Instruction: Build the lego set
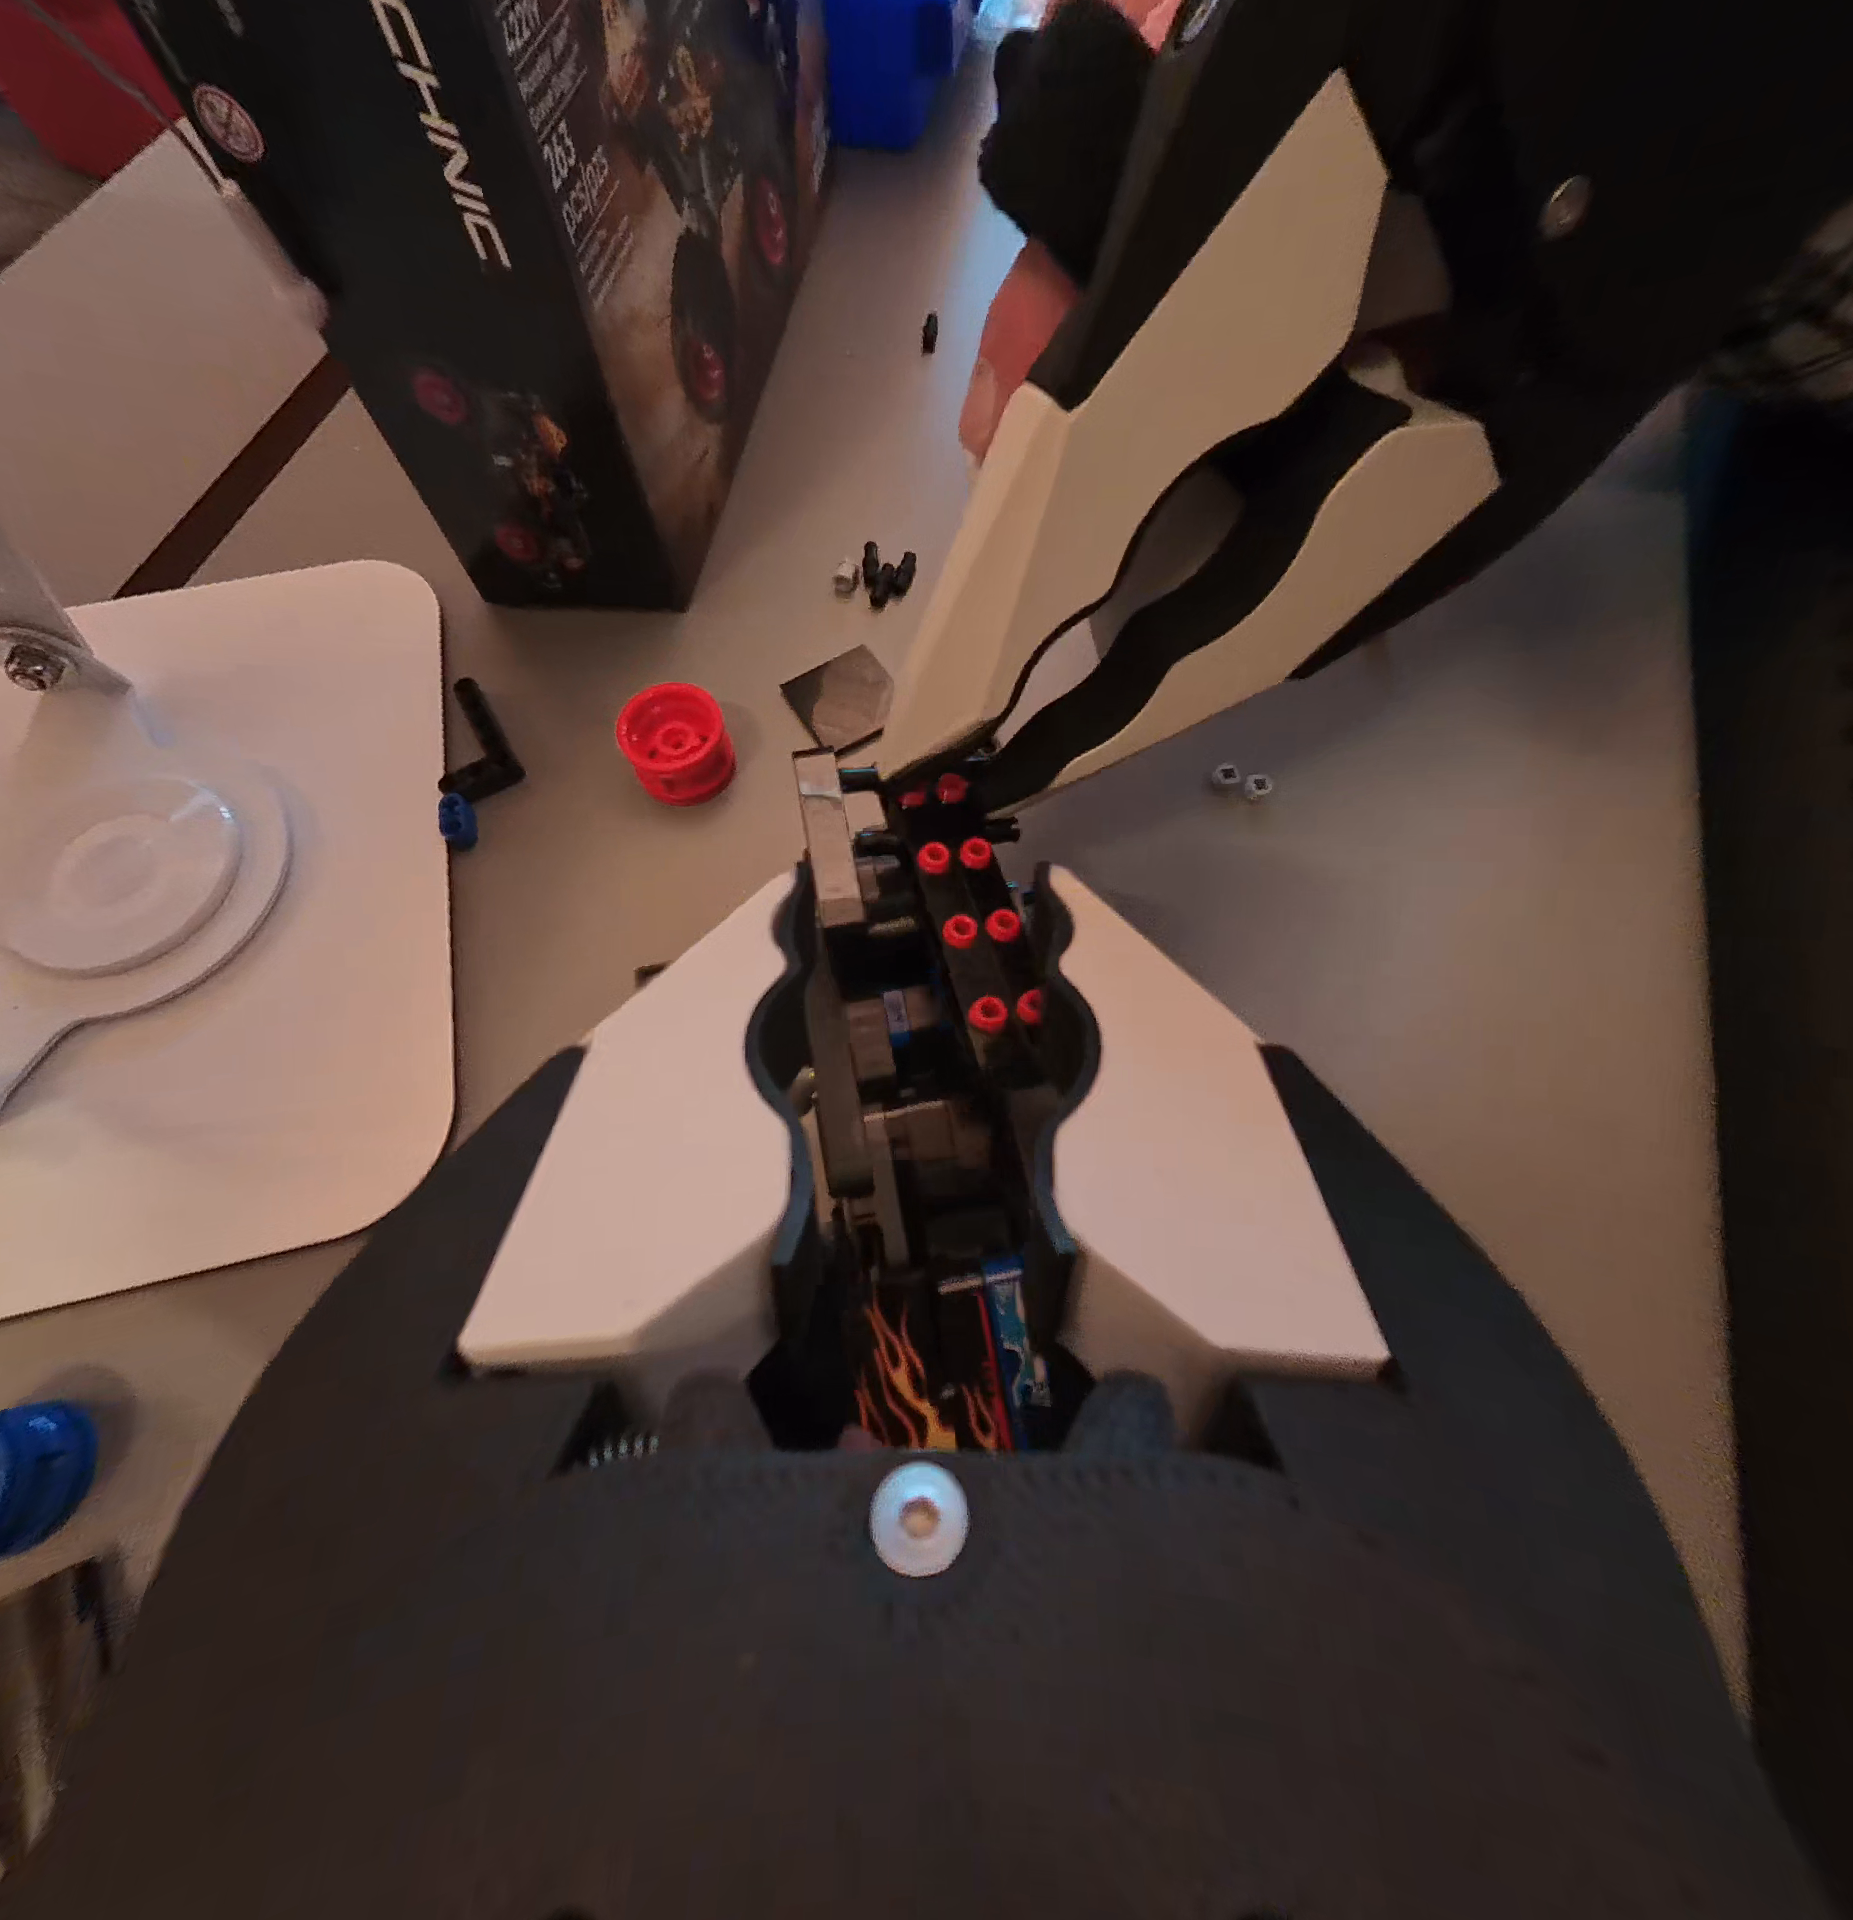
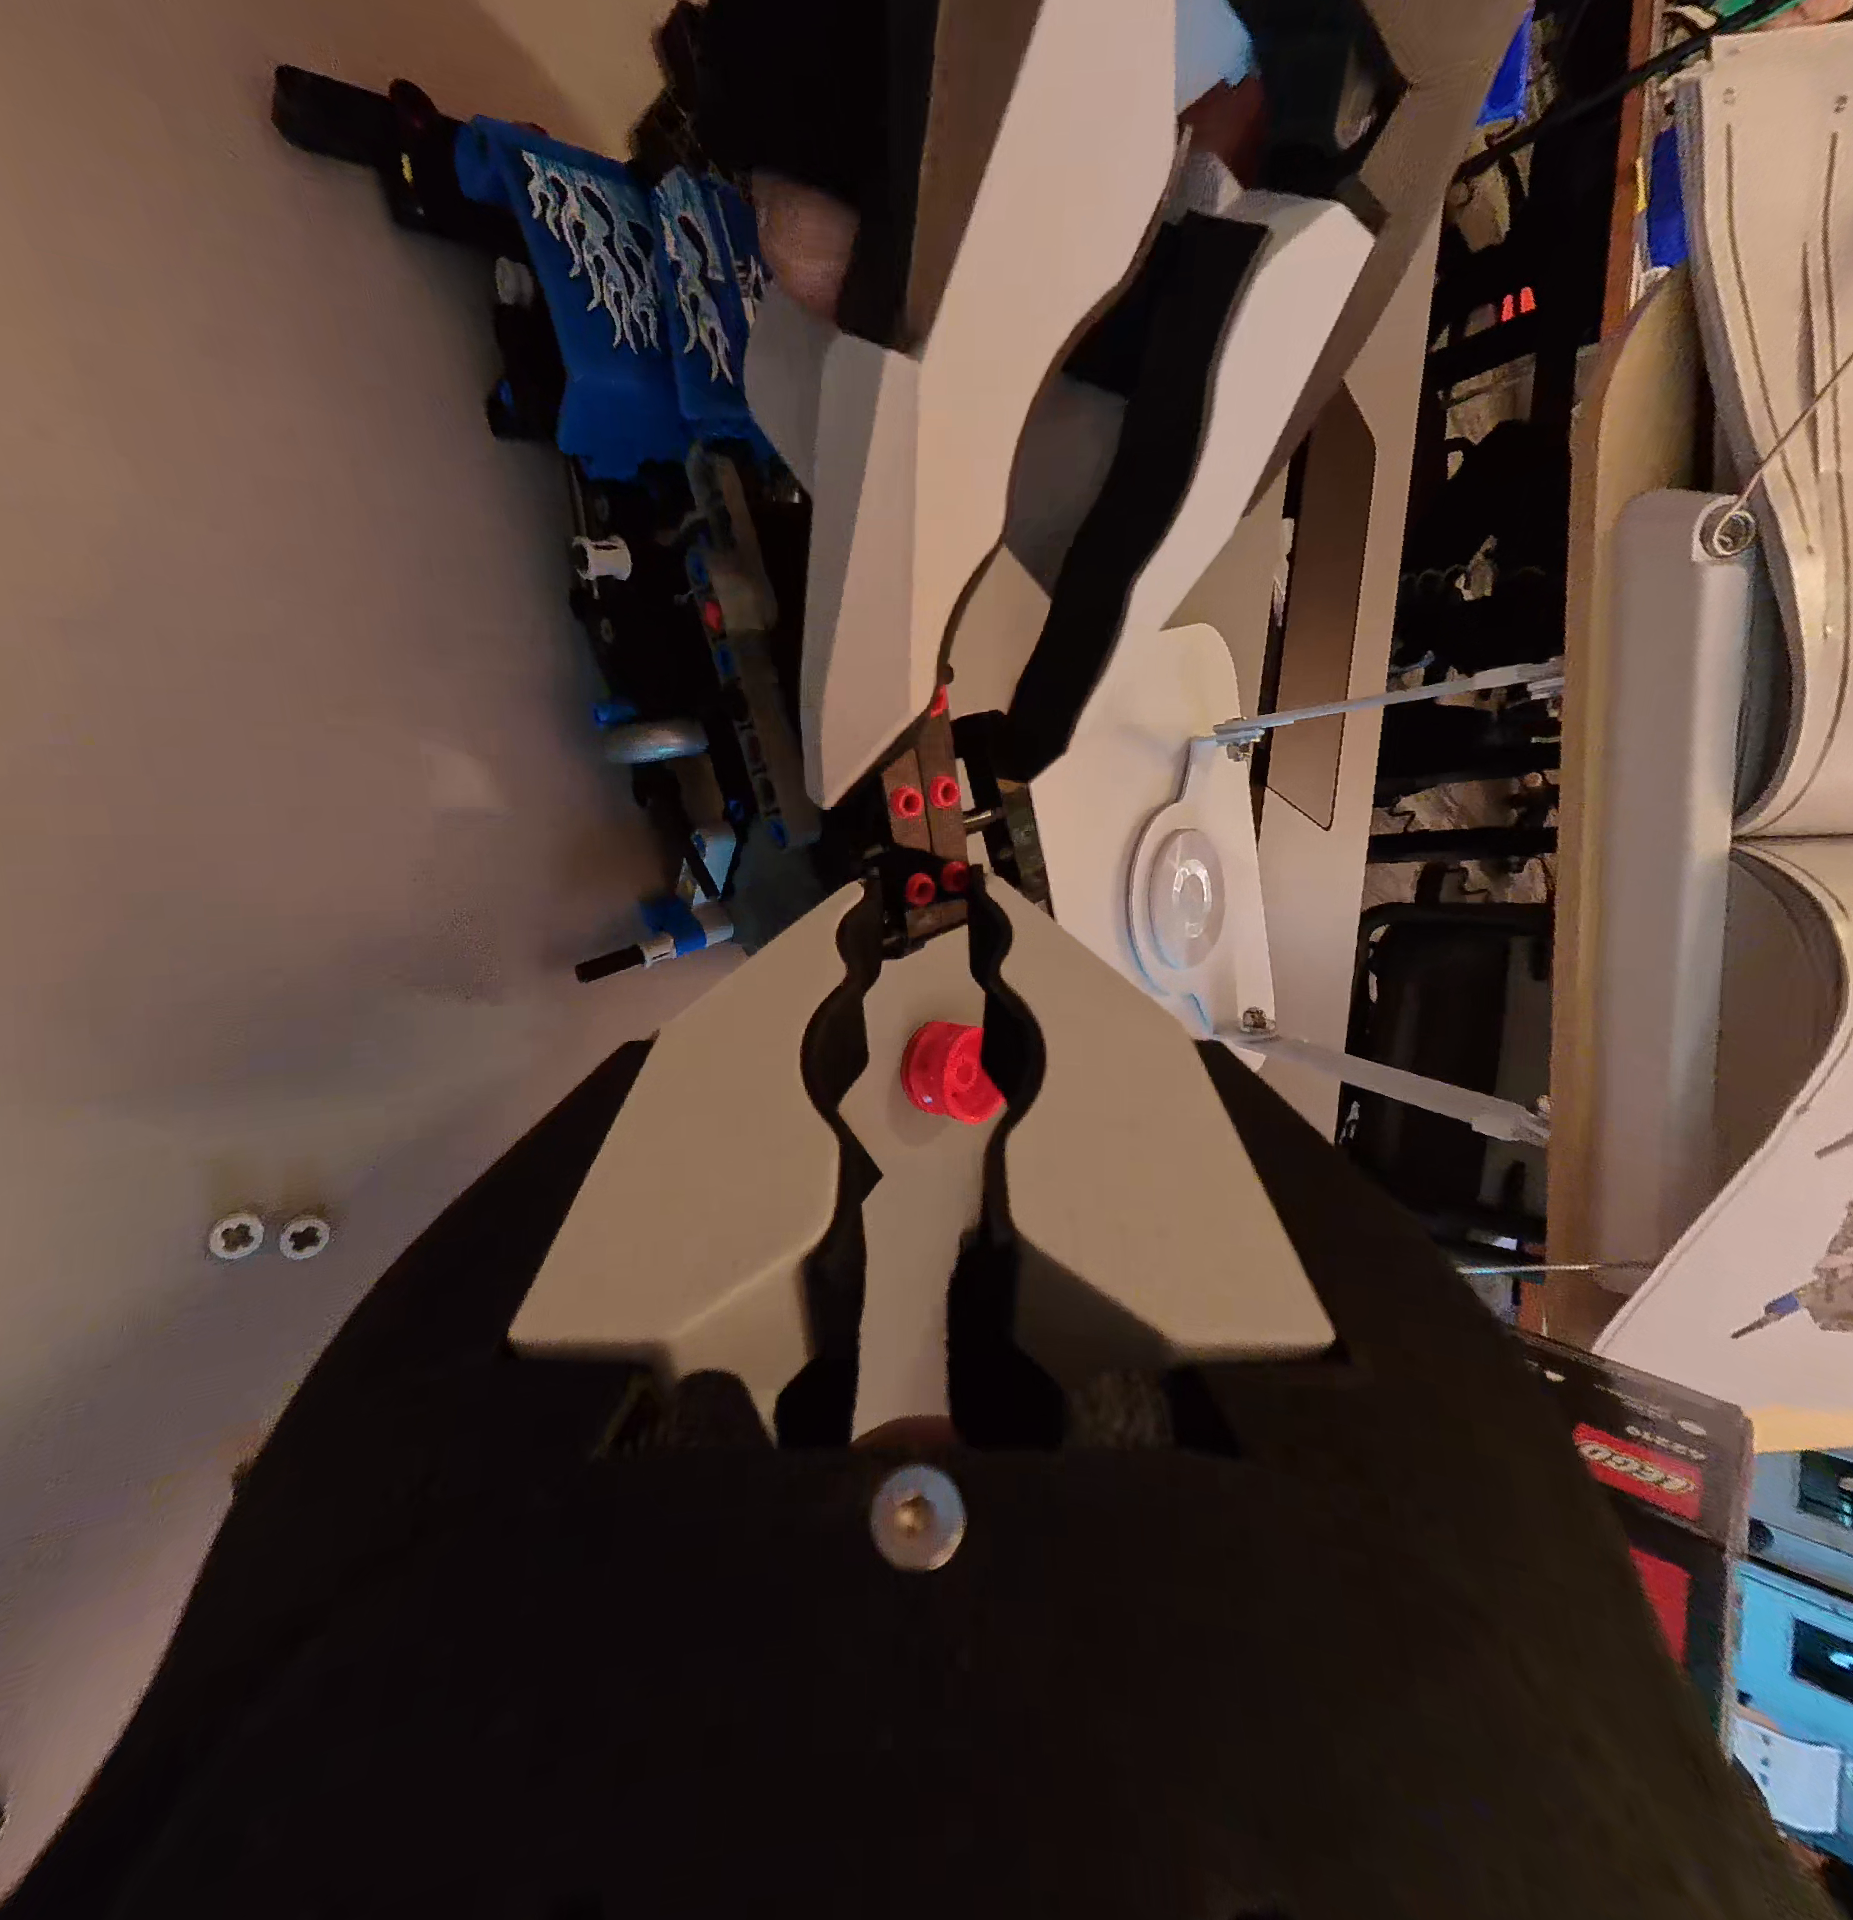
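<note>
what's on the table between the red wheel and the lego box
In the left wrist view, the stretch between the red wheel and the lego box is bare table. The small black pins lie off to the right of it.

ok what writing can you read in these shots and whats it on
I won't copy out the writing itself; this is where it stands.
box: large white lettering up the side, with smaller white print and numbers beside it.
box, in the right wrist view: a red logo on the corner, with blurred small print above it.
model: flame stickers only, no words visible.
booklet: drawings, no legible text.
</note>
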`<state>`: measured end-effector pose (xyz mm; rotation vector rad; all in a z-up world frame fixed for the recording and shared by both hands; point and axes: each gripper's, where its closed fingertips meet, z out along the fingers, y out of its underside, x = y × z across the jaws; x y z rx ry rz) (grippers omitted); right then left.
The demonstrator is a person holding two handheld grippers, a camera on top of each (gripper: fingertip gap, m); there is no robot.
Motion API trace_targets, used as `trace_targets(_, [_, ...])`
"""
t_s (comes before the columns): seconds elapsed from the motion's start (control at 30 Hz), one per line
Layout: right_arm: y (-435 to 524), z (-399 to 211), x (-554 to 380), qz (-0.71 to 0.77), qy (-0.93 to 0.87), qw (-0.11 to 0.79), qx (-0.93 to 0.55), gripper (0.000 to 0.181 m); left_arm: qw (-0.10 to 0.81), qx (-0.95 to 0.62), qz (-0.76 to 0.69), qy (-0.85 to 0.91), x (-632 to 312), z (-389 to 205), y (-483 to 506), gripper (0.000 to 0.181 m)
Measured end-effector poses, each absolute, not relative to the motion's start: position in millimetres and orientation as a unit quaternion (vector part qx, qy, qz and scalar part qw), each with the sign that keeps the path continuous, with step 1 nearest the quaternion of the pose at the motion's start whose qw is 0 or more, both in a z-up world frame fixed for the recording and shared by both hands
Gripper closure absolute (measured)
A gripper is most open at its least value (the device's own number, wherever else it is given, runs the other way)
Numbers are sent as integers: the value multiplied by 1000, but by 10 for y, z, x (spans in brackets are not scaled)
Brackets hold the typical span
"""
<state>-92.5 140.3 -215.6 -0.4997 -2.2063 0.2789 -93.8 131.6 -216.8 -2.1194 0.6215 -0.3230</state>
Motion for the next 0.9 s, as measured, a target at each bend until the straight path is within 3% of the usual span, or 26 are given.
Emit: trace_targets(0.9, [1417,-2037,-911,248,-834,408,-276,153,485,-836,-166,197,-982,-2161,1363,154])
